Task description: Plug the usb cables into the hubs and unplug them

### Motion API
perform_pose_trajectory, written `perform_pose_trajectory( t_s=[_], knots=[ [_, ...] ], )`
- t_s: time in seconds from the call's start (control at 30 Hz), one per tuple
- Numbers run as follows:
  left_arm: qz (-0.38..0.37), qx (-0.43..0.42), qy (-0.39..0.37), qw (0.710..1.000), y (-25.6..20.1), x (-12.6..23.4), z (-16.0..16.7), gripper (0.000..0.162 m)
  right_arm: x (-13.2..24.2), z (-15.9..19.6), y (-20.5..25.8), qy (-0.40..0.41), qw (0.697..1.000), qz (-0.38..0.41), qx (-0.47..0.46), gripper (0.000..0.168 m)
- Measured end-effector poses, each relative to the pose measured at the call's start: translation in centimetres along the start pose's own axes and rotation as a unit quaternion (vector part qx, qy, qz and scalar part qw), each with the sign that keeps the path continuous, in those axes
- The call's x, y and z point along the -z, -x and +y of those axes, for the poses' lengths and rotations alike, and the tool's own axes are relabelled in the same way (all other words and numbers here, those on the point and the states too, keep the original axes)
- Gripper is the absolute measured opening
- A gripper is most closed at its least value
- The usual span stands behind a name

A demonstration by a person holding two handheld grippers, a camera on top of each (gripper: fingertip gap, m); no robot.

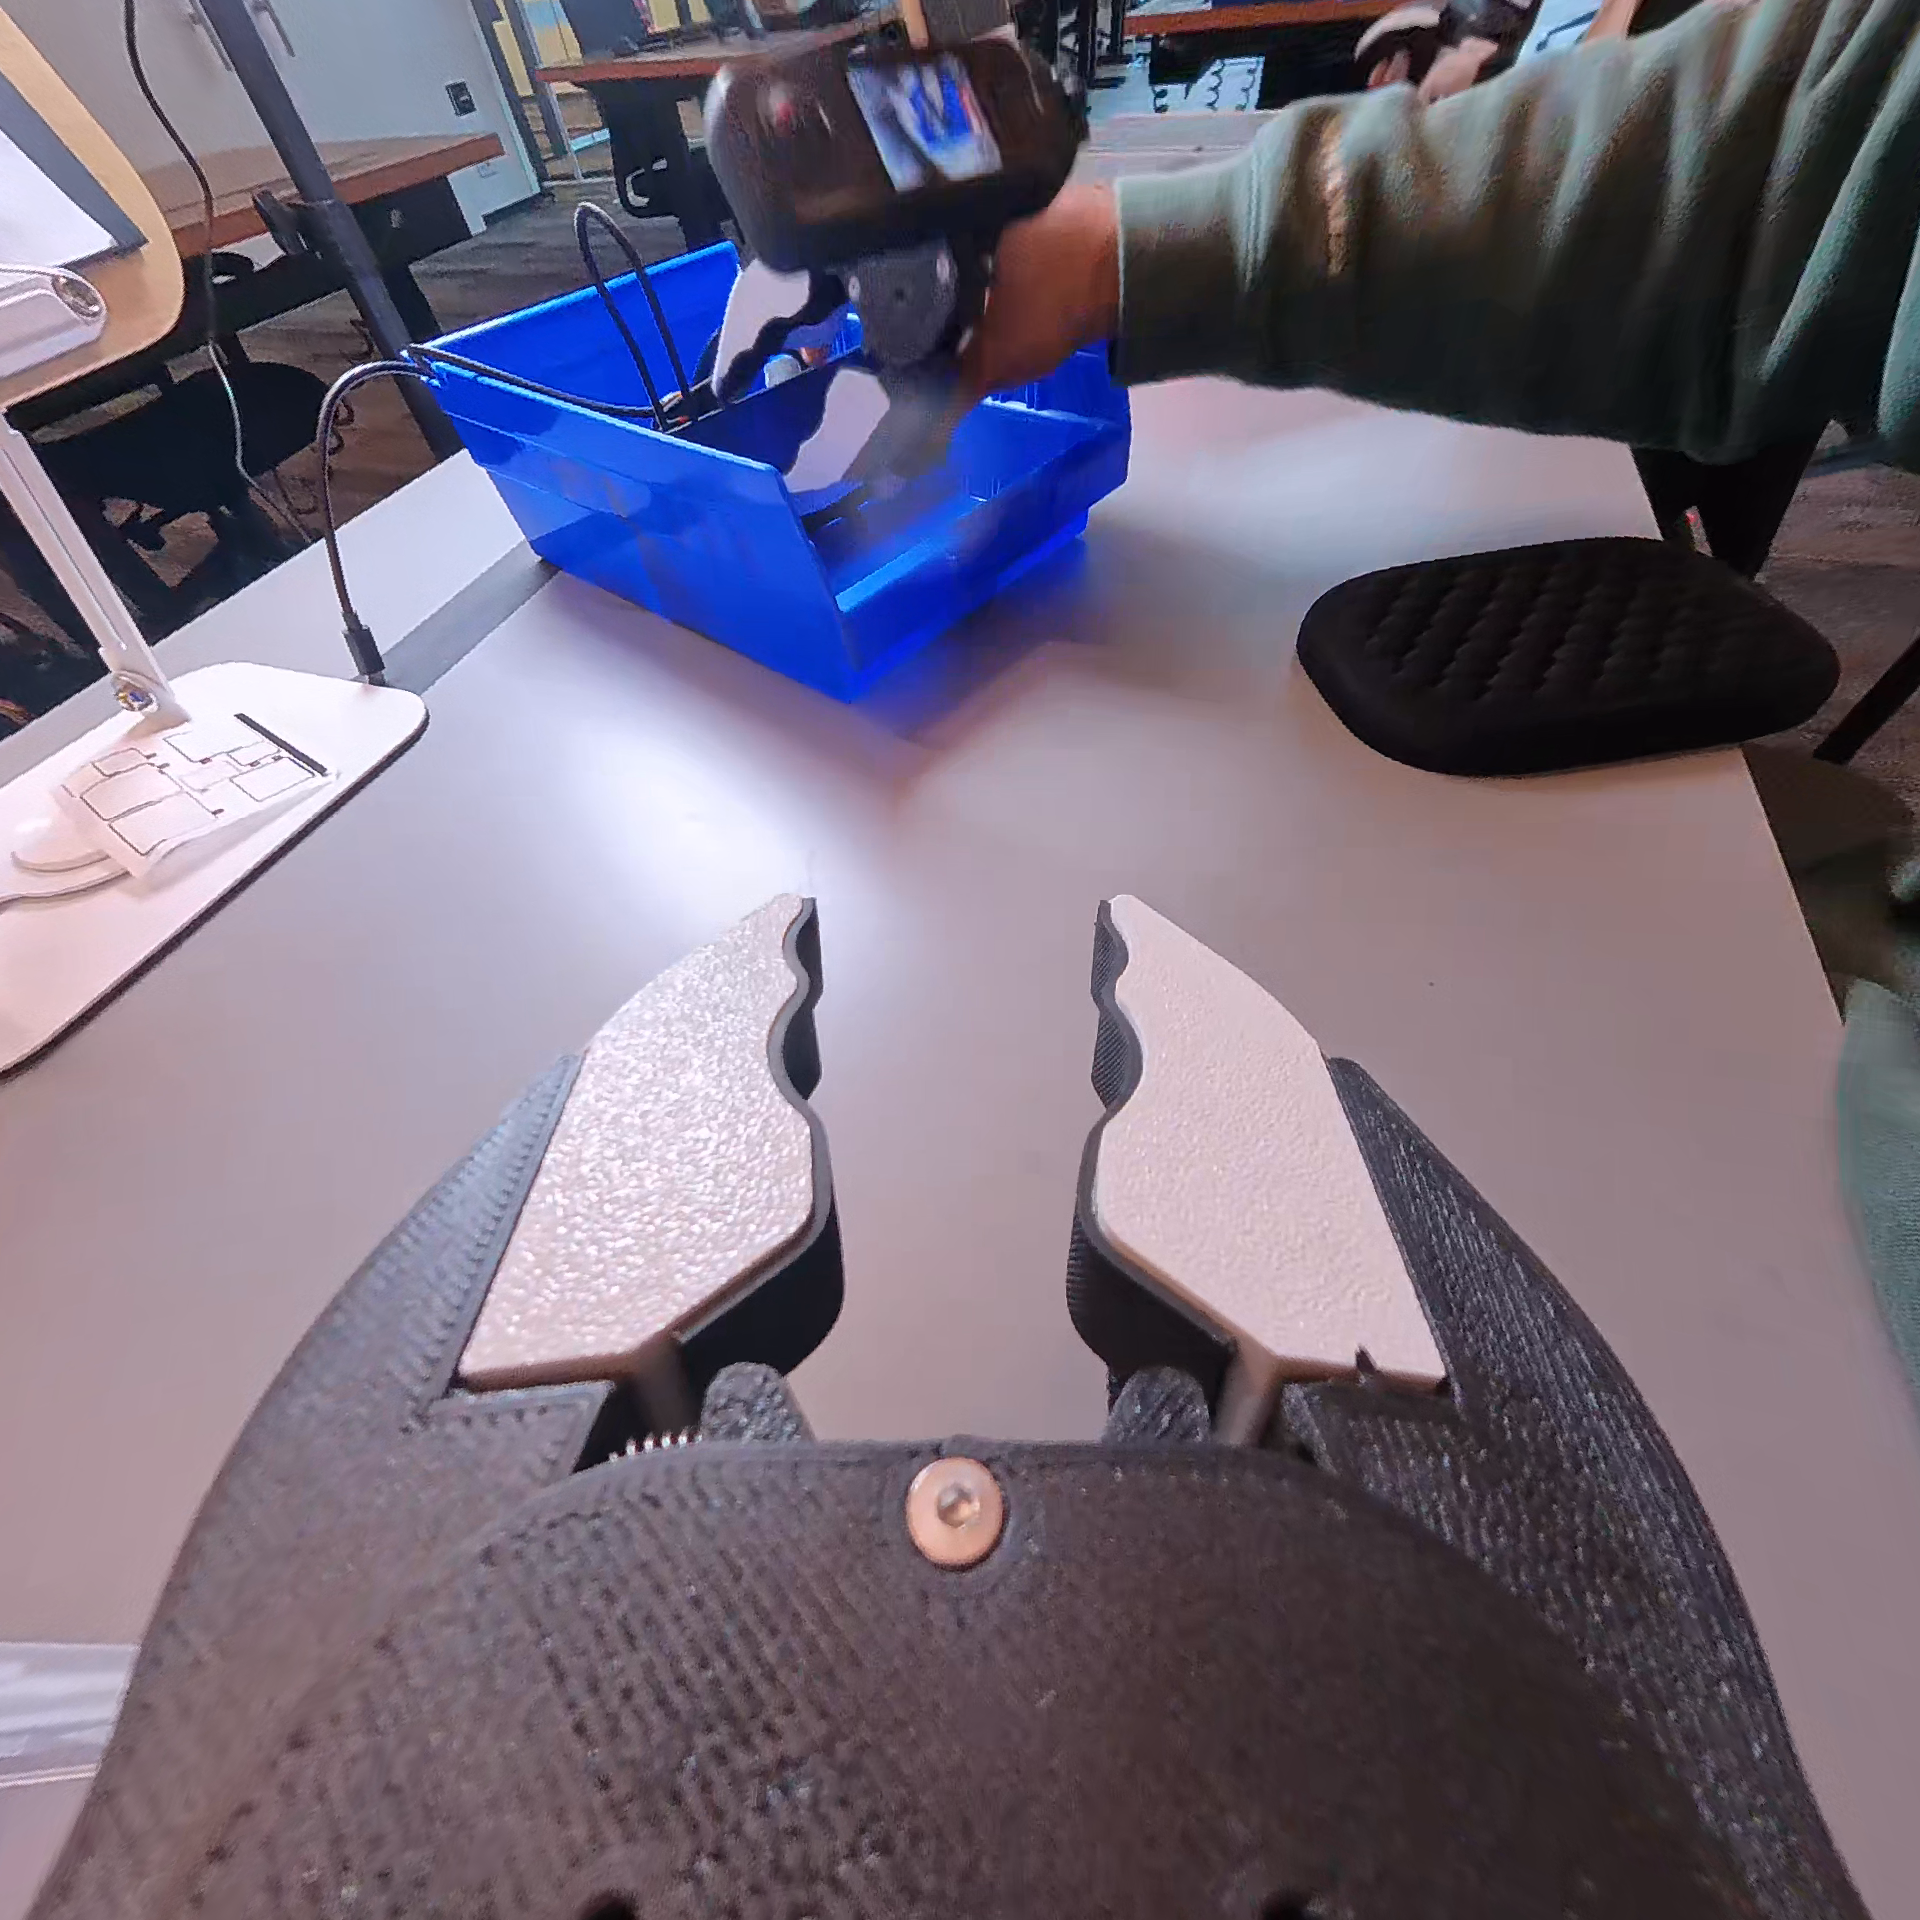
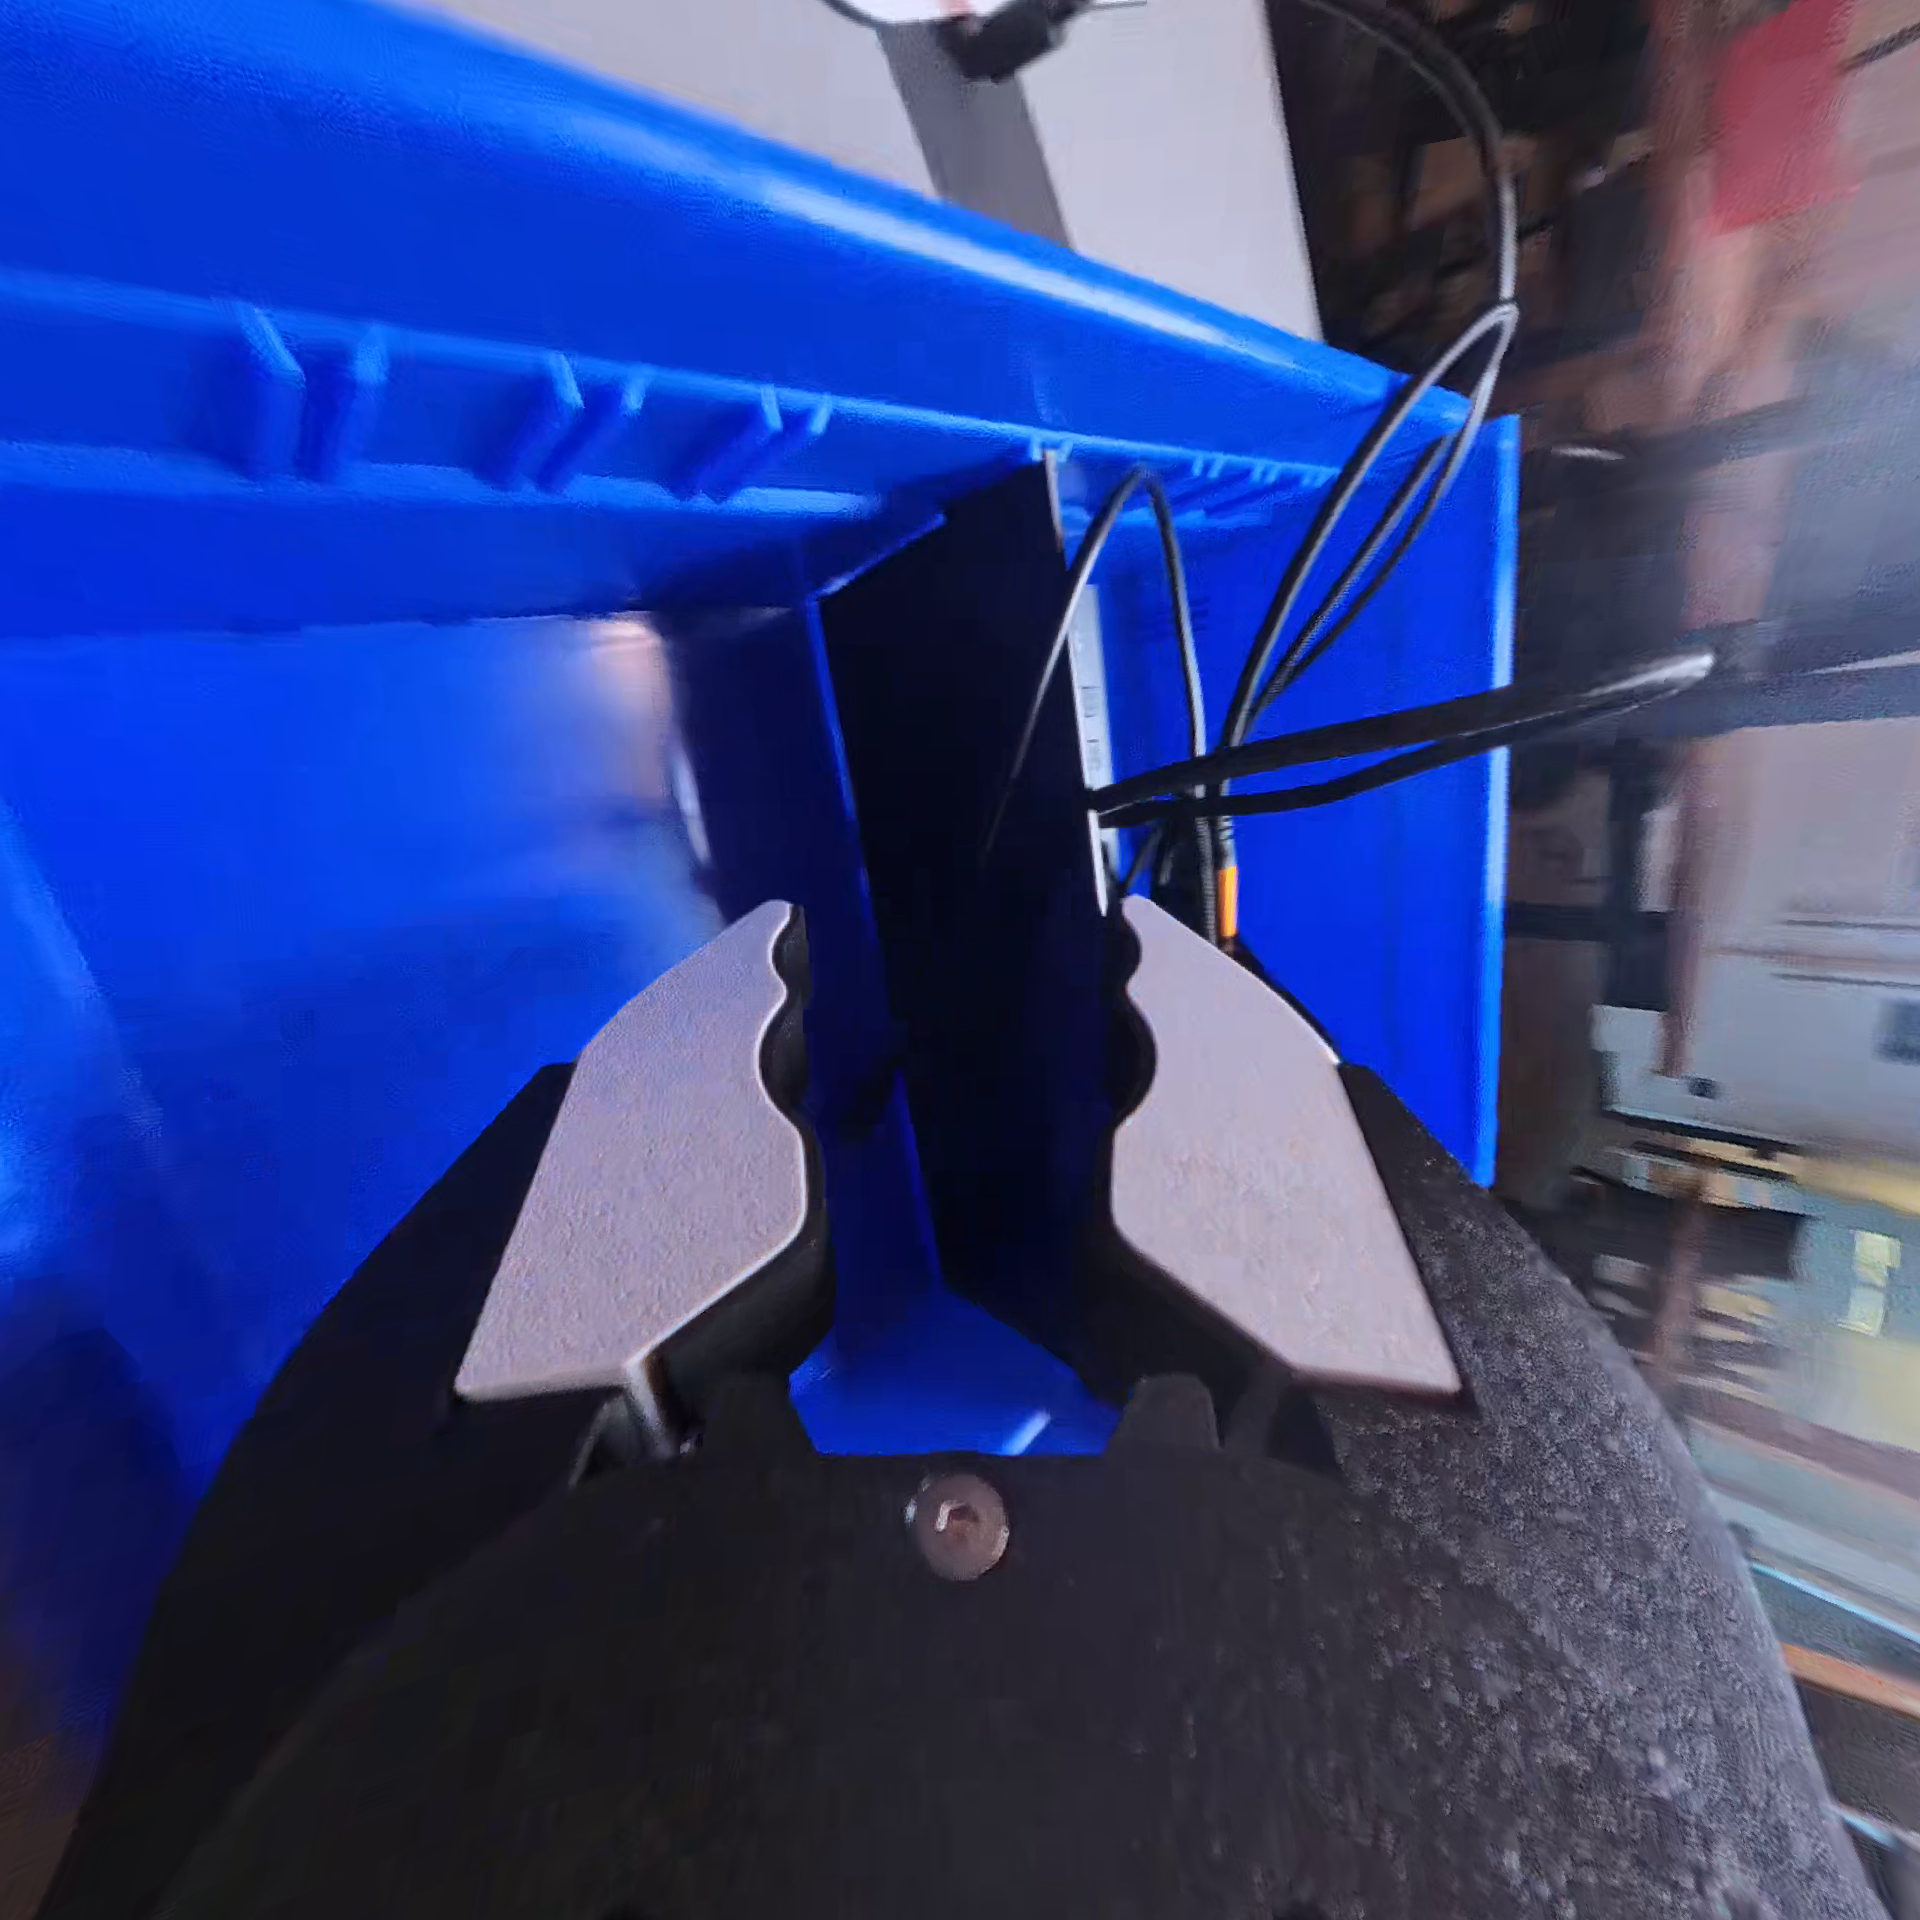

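Nearest me, left gripper (image 1: 956, 956) hangs spread and empty over the grey table (image 1: 623, 1018) short of the blue bin (image 1: 665, 540), where right gripper (image 2: 961, 966), parted and empty, straddles a dark hub (image 2: 935, 831) whose black cables (image 2: 1351, 748) blur past the bin's rim.

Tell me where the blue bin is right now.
In the left wrist view the blue bin sits far across the grey table, beside the black pad, with the right gripper dipping inside.
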State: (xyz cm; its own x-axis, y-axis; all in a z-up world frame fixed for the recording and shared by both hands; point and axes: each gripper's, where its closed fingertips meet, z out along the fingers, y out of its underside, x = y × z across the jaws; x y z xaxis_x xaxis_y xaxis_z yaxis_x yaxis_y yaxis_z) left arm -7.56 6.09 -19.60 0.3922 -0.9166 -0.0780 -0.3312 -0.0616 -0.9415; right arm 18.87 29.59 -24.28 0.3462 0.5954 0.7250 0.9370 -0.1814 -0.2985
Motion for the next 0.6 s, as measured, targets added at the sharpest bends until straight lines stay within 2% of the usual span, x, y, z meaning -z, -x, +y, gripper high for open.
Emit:
perform_pose_trajectory(
  t_s=[0.03, 0.07, 0.13, 0.2, 0.37, 0.47, 0.5, 0.53, 0.6],
  knots=[
    [-0.002, -0.001, 0.002, 1.000, 0.0, 0.0, 0.1, 0.050, -0.3, 0.1, -0.7, -0.002, 0.998, 0.048, 0.033, 0.052],
    [-0.005, -0.002, 0.006, 1.000, 0.1, 0.0, 0.3, 0.050, -0.3, -0.1, -1.3, -0.003, 0.994, 0.085, 0.068, 0.042],
    [-0.008, -0.001, 0.012, 1.000, 0.2, 0.0, 0.6, 0.049, 0.6, -1.0, -2.3, -0.020, 0.987, 0.117, 0.108, 0.000],
    [-0.009, 0.003, 0.014, 1.000, 0.4, 0.0, 0.8, 0.048, 1.4, -1.1, -3.5, -0.009, 0.990, 0.100, 0.102, 0.000],
    [-0.002, 0.008, 0.024, 1.000, 0.4, -0.2, 1.3, 0.047, 3.5, -1.7, -9.4, -0.022, 0.995, 0.074, 0.057, 0.001],
    [-0.005, 0.003, 0.032, 0.999, 0.4, -0.2, 1.5, 0.047, 3.5, -2.8, -6.9, -0.037, 0.997, -0.067, 0.006, 0.001],
    [-0.008, 0.000, 0.032, 0.999, 0.5, -0.1, 1.5, 0.047, 3.4, -3.2, -5.6, -0.037, 0.994, -0.098, -0.004, 0.011],
    [-0.009, -0.001, 0.031, 0.999, 0.5, -0.1, 1.4, 0.047, 3.0, -3.2, -4.4, -0.029, 0.994, -0.108, -0.005, 0.028],
    [-0.009, 0.002, 0.027, 1.000, 0.6, 0.1, 1.3, 0.047, 1.7, -2.7, -2.6, -0.001, 0.995, -0.099, 0.000, 0.056]
  ],
)
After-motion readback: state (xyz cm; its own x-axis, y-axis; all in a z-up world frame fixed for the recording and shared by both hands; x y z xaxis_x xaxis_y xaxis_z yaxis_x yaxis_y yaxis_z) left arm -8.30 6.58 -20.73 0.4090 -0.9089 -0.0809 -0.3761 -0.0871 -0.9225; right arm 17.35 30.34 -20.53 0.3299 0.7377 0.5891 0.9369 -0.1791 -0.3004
